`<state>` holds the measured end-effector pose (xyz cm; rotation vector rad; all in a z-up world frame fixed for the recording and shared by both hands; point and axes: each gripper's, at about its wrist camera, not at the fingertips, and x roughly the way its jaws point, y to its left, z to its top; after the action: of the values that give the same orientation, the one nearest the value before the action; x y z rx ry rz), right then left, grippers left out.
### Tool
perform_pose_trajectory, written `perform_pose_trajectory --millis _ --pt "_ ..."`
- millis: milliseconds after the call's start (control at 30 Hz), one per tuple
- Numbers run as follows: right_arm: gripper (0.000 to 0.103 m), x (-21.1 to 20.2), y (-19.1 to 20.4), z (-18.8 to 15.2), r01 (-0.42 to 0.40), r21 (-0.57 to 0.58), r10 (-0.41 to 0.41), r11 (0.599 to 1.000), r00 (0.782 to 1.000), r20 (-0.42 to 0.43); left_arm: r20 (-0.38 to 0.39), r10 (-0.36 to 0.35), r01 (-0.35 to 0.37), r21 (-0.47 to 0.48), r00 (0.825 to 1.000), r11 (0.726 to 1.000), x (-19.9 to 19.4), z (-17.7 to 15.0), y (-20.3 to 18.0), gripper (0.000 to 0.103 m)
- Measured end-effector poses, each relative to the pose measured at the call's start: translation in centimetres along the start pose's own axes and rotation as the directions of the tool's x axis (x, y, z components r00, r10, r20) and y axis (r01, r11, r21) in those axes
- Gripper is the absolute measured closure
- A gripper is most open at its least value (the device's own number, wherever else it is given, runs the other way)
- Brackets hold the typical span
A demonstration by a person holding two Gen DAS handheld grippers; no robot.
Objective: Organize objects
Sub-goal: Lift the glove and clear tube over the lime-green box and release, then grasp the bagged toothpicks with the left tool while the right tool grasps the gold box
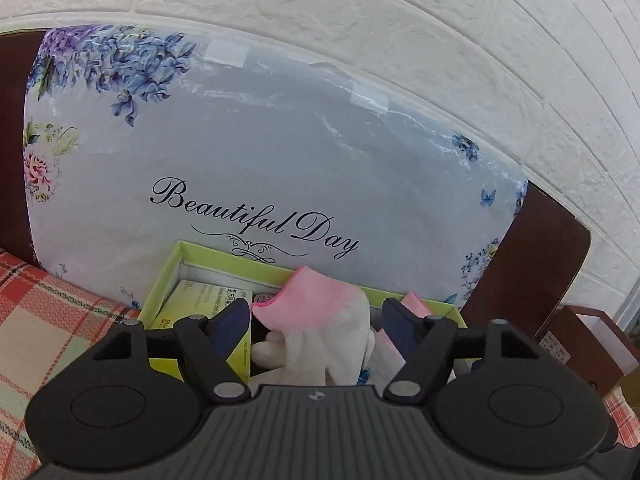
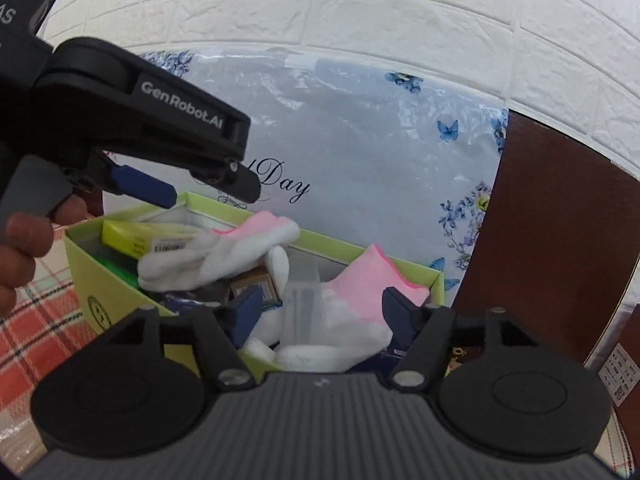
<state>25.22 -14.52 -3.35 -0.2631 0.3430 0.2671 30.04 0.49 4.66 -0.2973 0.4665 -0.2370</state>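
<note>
A light green open box [image 1: 224, 261] stands on the bed against a floral pillow. It holds a yellow carton [image 1: 200, 304], small packets and two white gloves with pink cuffs. In the left wrist view one glove [image 1: 320, 320] lies between the fingers of my left gripper [image 1: 316, 318], which is open and not pressing it. In the right wrist view the second glove [image 2: 360, 280] and a clear plastic sleeve [image 2: 304, 304] lie between the fingers of my open right gripper [image 2: 322, 312]. The left gripper [image 2: 208, 196] hovers over the box's [image 2: 96, 280] far left corner, above the first glove [image 2: 224, 248].
The pillow [image 1: 260, 160] in clear wrap leans on a dark wooden headboard [image 1: 540, 260] below a white brick-pattern wall. A red plaid bedspread [image 1: 48, 320] lies to the left. A brown and white carton [image 1: 588, 344] stands at the right. A hand [image 2: 20, 248] holds the left gripper.
</note>
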Motion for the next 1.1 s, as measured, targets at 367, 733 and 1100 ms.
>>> perform_pose_trajectory --millis 367,733,1100 --pt "0.0 -5.1 1.0 2.2 0.036 0.033 -0.039 0.999 0.995 0.096 -0.029 0.044 -0.043 0.027 0.999 0.999 -6.6 0.9 -2.8 0.026" --pt "0.0 -12.8 0.0 0.9 0.039 0.105 -0.047 0.994 0.996 0.077 -0.037 0.13 -0.127 0.071 0.991 0.989 -13.2 -1.7 -4.7 0.026" --pt "0.0 -16.9 0.4 -2.5 0.032 0.204 -0.036 0.978 0.999 0.019 -0.078 0.176 -0.172 0.052 0.981 0.984 -15.4 -6.1 -3.4 0.026"
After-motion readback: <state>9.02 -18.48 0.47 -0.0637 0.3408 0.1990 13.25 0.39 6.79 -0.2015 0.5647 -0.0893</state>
